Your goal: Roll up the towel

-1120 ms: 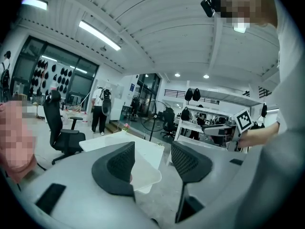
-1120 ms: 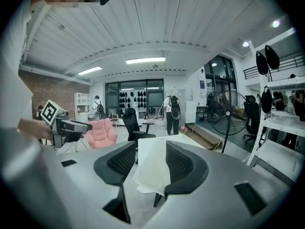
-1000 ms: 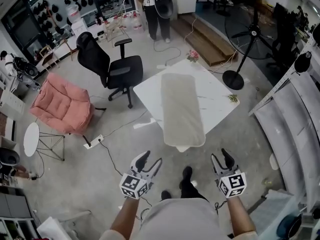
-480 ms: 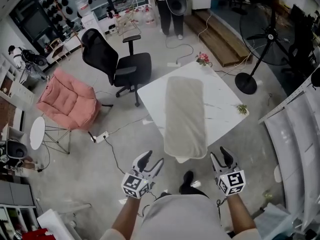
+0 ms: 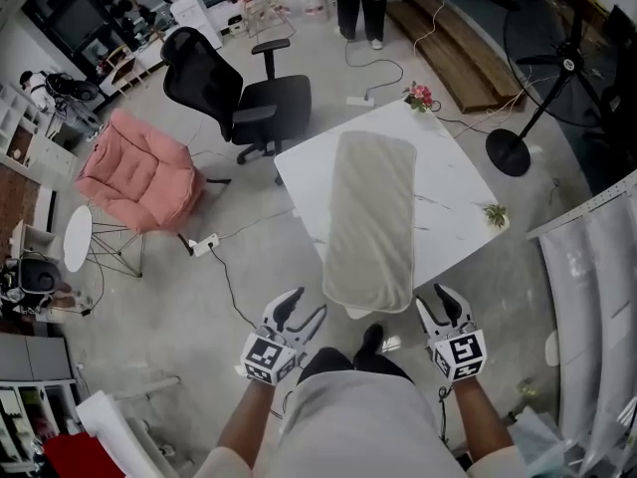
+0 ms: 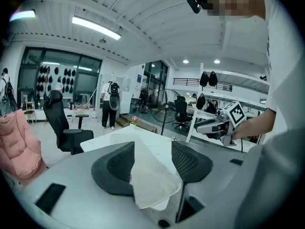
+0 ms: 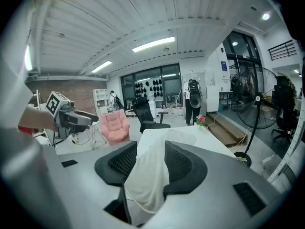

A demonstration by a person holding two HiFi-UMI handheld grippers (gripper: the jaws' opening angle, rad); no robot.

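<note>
Two-handed, facing a soft, light towel (image 5: 370, 217); holding left gripper (image 5: 307, 305) wide, just narrowing right gripper (image 5: 438, 302) slightly, both empty; likely pinching its near corners

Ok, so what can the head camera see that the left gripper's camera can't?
Only the head view shows the round white side table, the person's shoe and the marker cube on the left gripper. Only the left gripper view shows the ceiling lights and the camera on the person's head. Both show the towel spread out on the white table, the black office chair and the pink chair.
</note>
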